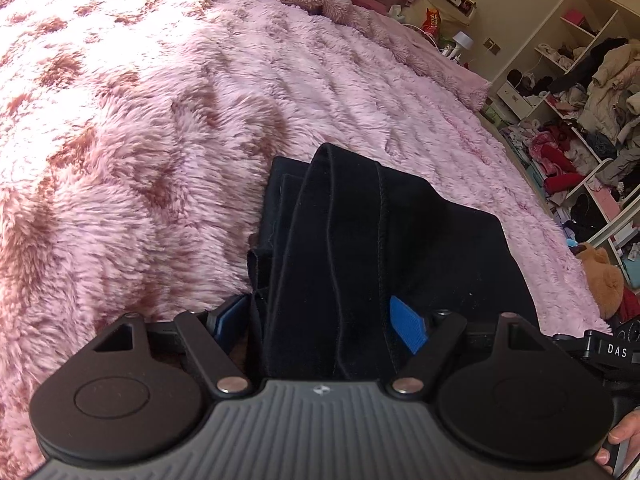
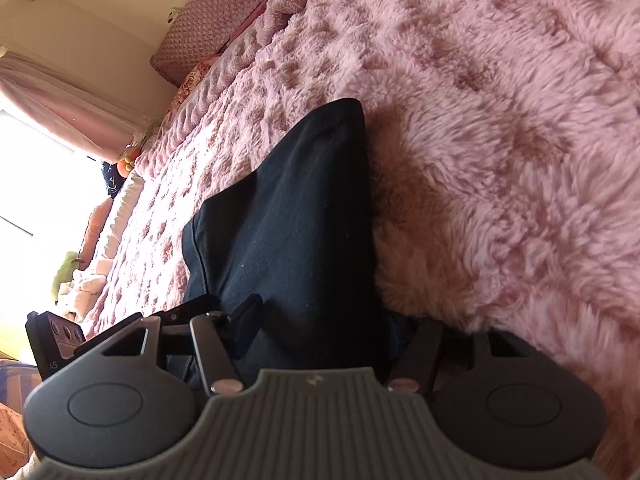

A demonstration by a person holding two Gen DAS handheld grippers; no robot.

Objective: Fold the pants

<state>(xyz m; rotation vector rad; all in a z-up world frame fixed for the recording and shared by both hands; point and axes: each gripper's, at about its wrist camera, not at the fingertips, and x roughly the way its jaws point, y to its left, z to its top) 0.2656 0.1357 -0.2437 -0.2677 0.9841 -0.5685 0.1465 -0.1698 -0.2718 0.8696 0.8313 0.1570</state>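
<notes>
Black pants [image 1: 360,240] lie folded in a thick stack on the pink fluffy blanket [image 1: 160,120]. In the left wrist view my left gripper [image 1: 320,320] has its blue-padded fingers [image 1: 408,320] on either side of a bunched edge of the pants, and the cloth fills the gap between them. In the right wrist view the pants [image 2: 296,220] run forward from my right gripper [image 2: 324,320], whose fingers straddle the near edge of the cloth. The right fingertips are hidden by the fabric.
The blanket [image 2: 500,120] covers the whole bed. Pillows [image 2: 208,24] stand at the headboard. Cluttered white shelves [image 1: 580,100] with clothes stand past the bed's right edge, and a brown plush toy [image 1: 604,280] lies there. A bright window [image 2: 32,184] is on the other side.
</notes>
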